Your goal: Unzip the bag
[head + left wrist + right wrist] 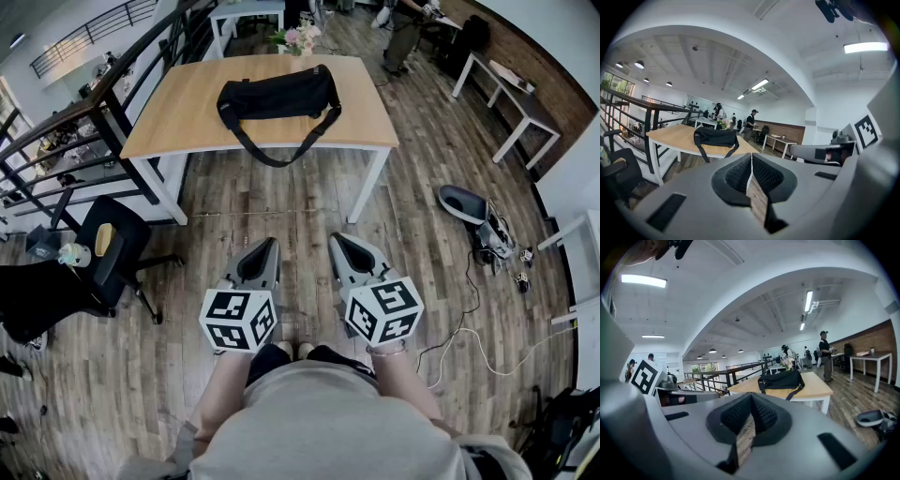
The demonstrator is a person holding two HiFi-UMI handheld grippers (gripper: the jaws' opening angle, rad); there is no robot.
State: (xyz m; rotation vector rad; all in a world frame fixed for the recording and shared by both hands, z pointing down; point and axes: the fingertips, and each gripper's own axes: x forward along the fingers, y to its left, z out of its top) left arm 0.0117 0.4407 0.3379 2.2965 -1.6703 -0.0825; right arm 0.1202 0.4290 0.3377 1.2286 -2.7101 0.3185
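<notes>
Both closed and empty, left gripper and right gripper sit far from the table; I might snag the strap of the black bag on it.

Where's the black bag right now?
In the head view, the black bag lies in the middle of the wooden table, just this side of the flowers, its strap hanging over the near edge.

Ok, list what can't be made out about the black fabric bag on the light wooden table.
- Black fabric bag, zipper and pull: too small in all three views; open or closed unknown.
- Bag's far side: head view, hidden by the bag itself.
- Bag's underside: every view, pressed against the light wooden table.
</notes>
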